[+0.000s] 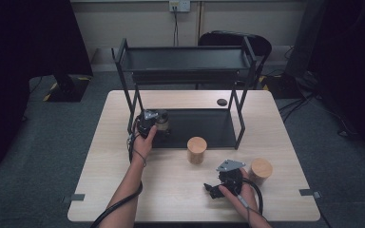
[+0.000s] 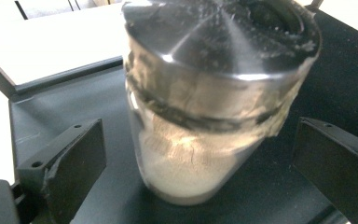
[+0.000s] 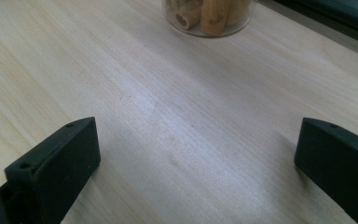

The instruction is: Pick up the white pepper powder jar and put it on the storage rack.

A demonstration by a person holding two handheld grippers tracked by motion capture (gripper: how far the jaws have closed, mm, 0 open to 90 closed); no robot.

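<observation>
A glass jar [image 2: 191, 154] of pale powder with a grey metal lid stands on the lower shelf [image 1: 204, 127] of a black two-level rack. My left gripper [image 2: 200, 163] is open around it, with a gap between each jaw and the glass. In the high view that left gripper [image 1: 156, 119] sits at the shelf's left end beside the jar [image 1: 164, 126]. My right gripper [image 3: 196, 149] is open just above bare table with nothing between its jaws. The high view places the right gripper [image 1: 213, 189] near the table's front right.
Two wooden-lidded jars stand on the light wood table [image 1: 171, 185]: one [image 1: 196, 149] before the rack, holding brown sticks [image 3: 209, 16], and another [image 1: 260, 170] right of my right hand. The rack's top shelf [image 1: 185, 59] overhangs. A small dark disc [image 1: 222, 101] lies behind.
</observation>
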